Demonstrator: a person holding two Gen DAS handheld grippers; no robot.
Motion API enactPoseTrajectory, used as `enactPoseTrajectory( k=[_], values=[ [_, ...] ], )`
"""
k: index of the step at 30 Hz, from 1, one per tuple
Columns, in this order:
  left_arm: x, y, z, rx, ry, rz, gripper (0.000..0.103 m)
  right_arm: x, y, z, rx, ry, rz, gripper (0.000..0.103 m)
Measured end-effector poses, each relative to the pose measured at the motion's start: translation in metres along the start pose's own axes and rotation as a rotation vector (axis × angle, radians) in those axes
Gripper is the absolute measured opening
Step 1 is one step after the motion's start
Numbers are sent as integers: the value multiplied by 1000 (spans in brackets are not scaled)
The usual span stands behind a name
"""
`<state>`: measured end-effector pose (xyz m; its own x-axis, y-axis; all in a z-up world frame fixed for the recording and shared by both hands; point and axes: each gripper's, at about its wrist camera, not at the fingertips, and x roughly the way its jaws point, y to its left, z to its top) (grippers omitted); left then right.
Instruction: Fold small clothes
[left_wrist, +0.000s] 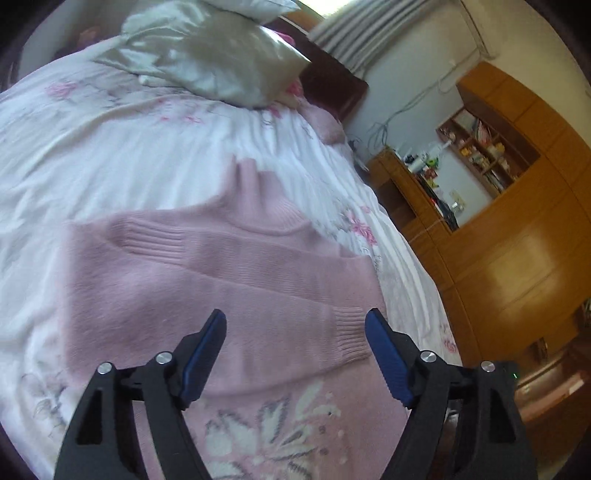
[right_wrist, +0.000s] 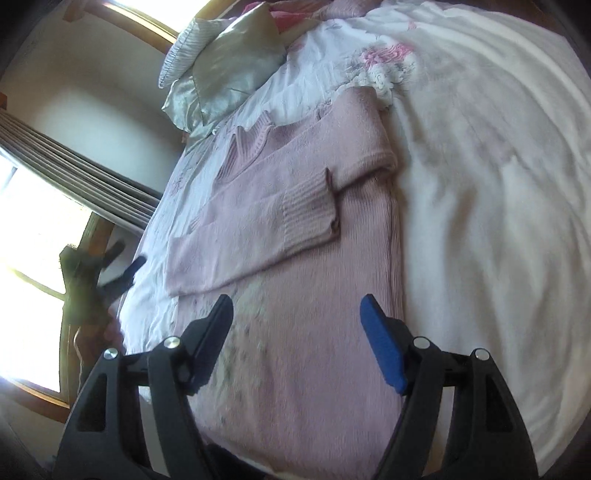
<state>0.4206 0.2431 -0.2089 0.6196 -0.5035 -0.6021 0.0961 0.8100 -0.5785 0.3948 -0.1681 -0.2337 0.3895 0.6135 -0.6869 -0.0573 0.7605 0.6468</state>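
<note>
While spread flat on the bed (left_wrist: 110, 147) with both sleeves crossed over its chest, pink knit sweater (left_wrist: 207, 280), collar far, hem near. Long axis running straight away from both tools. Left hand-held gripper (left_wrist: 295, 350) released, empty, hovering over the flowered lower front beside a sleeve cuff (left_wrist: 351, 328). Right hand-held gripper (right_wrist: 297, 332) likewise released above the hem end; neither clearly nearer. Hem edge cut off below both views. Satin pillow (left_wrist: 221, 55) beyond.
</note>
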Motion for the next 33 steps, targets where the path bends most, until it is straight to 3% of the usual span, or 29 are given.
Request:
enactPoseTrajectory(
  k=[4, 8, 12, 15, 17, 19, 23, 24, 26, 28, 30, 31, 33],
  values=[
    [-23, 58, -9, -51, 43, 55, 79, 58, 10, 63, -115, 55, -81, 71],
    [-19, 86, 39, -54, 95, -9, 79, 103, 20, 96, -261, 205, -173, 72],
    [21, 68, 105, 184, 220, 11, 81, 119, 23, 102, -362, 324, -183, 72],
    [58, 49, 127, 338, 350, -41, 81, 121, 18, 100, -399, 369, -178, 72],
    [84, 39, 127, 439, 459, -52, 81, 119, 13, 100, -392, 389, -145, 73],
    [111, 39, 116, 513, 581, -11, 81, 118, 10, 103, -363, 397, -102, 73],
    [138, 50, 94, 561, 768, 30, 79, 118, -3, 116, -268, 386, -1, 66],
    [137, 51, 92, 559, 784, 21, 76, 118, -8, 119, -245, 389, 19, 66],
    [133, 53, 91, 559, 800, 5, 61, 120, -11, 122, -227, 395, 48, 57],
    [132, 56, 89, 575, 812, 40, 34, 122, -11, 124, -215, 406, 80, 43],
    [134, 58, 83, 611, 836, 74, 10, 121, -5, 124, -218, 404, 107, 42],
    [132, 56, 81, 625, 837, 80, 6, 120, -2, 126, -222, 402, 114, 41],
    [128, 53, 82, 630, 818, 85, 5, 121, 6, 125, -239, 394, 109, 32]
  ],
)
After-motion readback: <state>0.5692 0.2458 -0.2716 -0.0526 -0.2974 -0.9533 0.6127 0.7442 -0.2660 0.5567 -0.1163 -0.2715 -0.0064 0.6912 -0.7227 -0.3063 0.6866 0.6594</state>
